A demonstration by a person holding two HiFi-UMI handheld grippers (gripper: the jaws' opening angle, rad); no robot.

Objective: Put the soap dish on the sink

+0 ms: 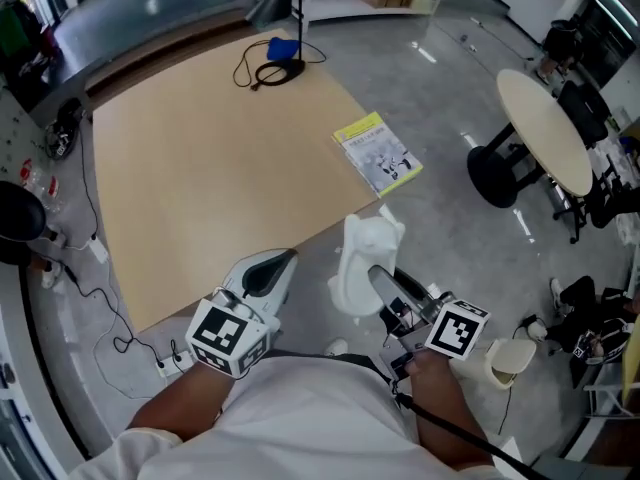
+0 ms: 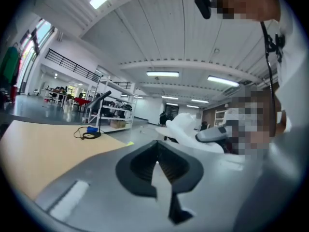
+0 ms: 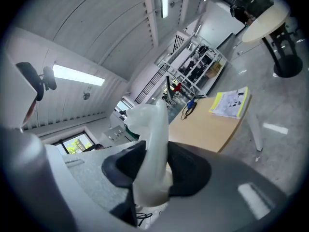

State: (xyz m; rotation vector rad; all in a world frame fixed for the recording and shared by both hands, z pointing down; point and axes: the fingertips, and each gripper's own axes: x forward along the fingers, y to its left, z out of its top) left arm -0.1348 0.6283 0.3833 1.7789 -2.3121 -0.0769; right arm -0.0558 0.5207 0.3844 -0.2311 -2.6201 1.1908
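The soap dish (image 1: 362, 256) is a white, curved plastic piece. It stands on edge between the jaws of my right gripper (image 1: 380, 283), which is shut on it, beside the near right corner of a wooden table (image 1: 200, 168). In the right gripper view the soap dish (image 3: 153, 139) fills the gap between the dark pads (image 3: 190, 170) of the right gripper (image 3: 155, 168). My left gripper (image 1: 284, 260) hovers by the table's near edge; its jaws meet with nothing between them. In the left gripper view, the left gripper (image 2: 157, 159) is shut and the soap dish (image 2: 186, 125) shows at the right. No sink is in view.
A yellow booklet (image 1: 377, 153) lies at the table's right edge. A blue object with a black cable (image 1: 275, 60) sits at its far side. A round table (image 1: 545, 128) and chairs stand to the right. Cables and a power strip (image 1: 168, 363) lie on the floor at left.
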